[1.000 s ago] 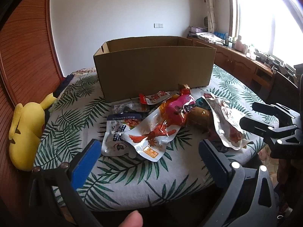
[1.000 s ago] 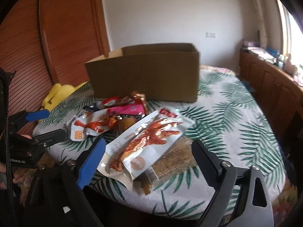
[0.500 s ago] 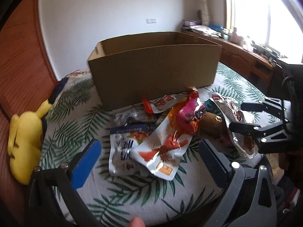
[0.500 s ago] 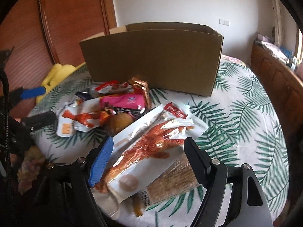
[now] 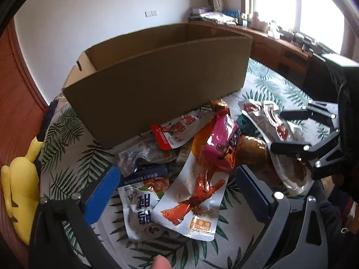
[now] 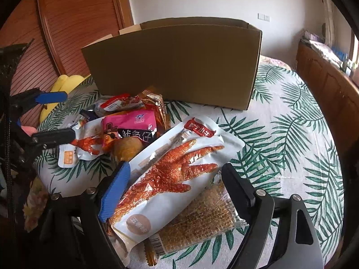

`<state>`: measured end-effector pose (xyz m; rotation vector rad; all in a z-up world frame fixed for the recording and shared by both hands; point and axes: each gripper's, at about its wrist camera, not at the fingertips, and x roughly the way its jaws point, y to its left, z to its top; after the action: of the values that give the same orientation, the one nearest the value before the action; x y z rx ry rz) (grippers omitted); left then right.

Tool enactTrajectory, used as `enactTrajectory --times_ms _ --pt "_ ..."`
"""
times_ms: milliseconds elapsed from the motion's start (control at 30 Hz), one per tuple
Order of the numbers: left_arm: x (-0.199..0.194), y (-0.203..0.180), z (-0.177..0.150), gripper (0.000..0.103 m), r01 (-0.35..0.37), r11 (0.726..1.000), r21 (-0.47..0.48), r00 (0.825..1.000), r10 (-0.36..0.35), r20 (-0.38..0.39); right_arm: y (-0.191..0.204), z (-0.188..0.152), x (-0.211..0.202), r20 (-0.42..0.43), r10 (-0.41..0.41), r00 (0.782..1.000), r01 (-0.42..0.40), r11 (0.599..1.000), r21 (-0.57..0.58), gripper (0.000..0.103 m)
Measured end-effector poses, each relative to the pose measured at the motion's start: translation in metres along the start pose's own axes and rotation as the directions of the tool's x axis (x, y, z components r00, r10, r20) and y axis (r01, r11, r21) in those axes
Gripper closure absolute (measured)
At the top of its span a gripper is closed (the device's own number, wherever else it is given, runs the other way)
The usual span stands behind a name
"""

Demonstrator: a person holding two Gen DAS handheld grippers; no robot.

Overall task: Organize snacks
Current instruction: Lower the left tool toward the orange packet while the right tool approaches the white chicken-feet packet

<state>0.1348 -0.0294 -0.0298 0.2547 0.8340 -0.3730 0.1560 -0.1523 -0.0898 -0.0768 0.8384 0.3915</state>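
A pile of snack packets lies on the leaf-print tablecloth in front of an open cardboard box [image 5: 161, 83] [image 6: 179, 67]. My left gripper [image 5: 175, 190] is open, its fingers either side of a white chicken-foot packet [image 5: 193, 204] and a white-and-blue packet [image 5: 139, 206]. A pink packet [image 5: 221, 143] lies just beyond. My right gripper [image 6: 175, 186] is open around a large white chicken-foot packet [image 6: 175, 174], which lies on a clear pack of golden-brown snack [image 6: 202, 222]. The right gripper also shows in the left wrist view [image 5: 289, 130].
A yellow plush toy [image 5: 20, 192] [image 6: 60, 87] lies at the table's left edge. A wooden sideboard [image 5: 280, 51] with clutter runs under the window on the right. A ribbed wooden wall [image 6: 74, 22] stands behind left. The left gripper shows in the right wrist view [image 6: 53, 114].
Both grippers have moved forward and down toward the snack pile. The right gripper's fingers now flank the large chicken-foot packet. Nothing has been taken hold of.
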Motion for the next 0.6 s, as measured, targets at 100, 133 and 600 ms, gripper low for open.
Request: enactTrajectory --times_ms 100,133,600 --pt "0.006 -0.005 -0.001 0.0 0.016 0.999 0.032 0.999 -0.015 -0.037 -0.005 0.003 0.005 -0.014 0.032 0.999 -0.032 0.999 0.026 0.015" --pt "0.007 -0.006 -0.001 0.0 0.016 0.999 0.04 0.999 -0.014 -0.046 -0.008 0.005 0.007 -0.023 0.05 0.998 -0.049 0.998 0.038 0.015" --pt "0.02 -0.002 0.002 0.003 0.058 0.998 0.026 0.993 -0.055 -0.107 -0.014 0.015 0.028 -0.078 0.171 0.982 -0.165 0.984 0.073 0.013"
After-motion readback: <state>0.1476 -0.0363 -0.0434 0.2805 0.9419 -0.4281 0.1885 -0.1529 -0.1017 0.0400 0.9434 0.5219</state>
